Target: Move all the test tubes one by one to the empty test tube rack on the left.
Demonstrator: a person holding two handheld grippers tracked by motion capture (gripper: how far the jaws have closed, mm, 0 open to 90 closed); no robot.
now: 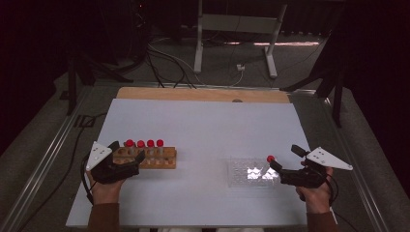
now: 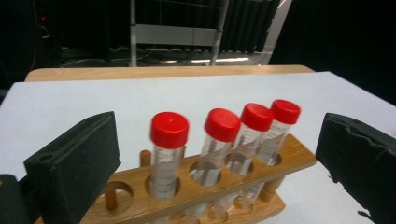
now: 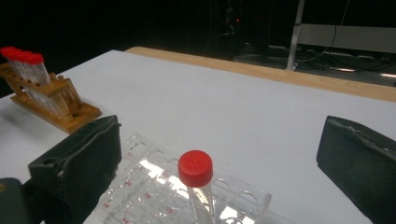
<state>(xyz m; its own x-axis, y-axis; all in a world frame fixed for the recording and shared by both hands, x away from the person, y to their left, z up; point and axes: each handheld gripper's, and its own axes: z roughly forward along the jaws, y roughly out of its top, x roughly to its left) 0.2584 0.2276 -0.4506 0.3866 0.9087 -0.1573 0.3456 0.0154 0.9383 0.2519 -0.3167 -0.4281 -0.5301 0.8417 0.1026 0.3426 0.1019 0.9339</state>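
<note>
A wooden rack [image 1: 159,159] [image 2: 299,156] stands at the table's left with several red-capped tubes [image 1: 145,144] [image 2: 169,140] upright in it. My left gripper [image 1: 128,150] [image 2: 219,135] is open at the rack's left end. Its pads [image 2: 74,163] stand wide on either side of the tubes and touch nothing. A clear plastic rack [image 1: 241,174] [image 3: 154,191] on the right holds one red-capped tube [image 1: 270,158] [image 3: 196,175] upright. My right gripper [image 1: 284,156] [image 3: 219,158] is open just behind that tube, its pads [image 3: 79,154] apart from it.
The white table top [image 1: 208,130] ends in a wooden strip [image 1: 203,94] at the far edge. Beyond it are table legs and cables on the floor [image 1: 232,58]. The wooden rack [image 3: 51,102] appears far left in the right gripper view. Its nearest hole [image 2: 116,191] holds no tube.
</note>
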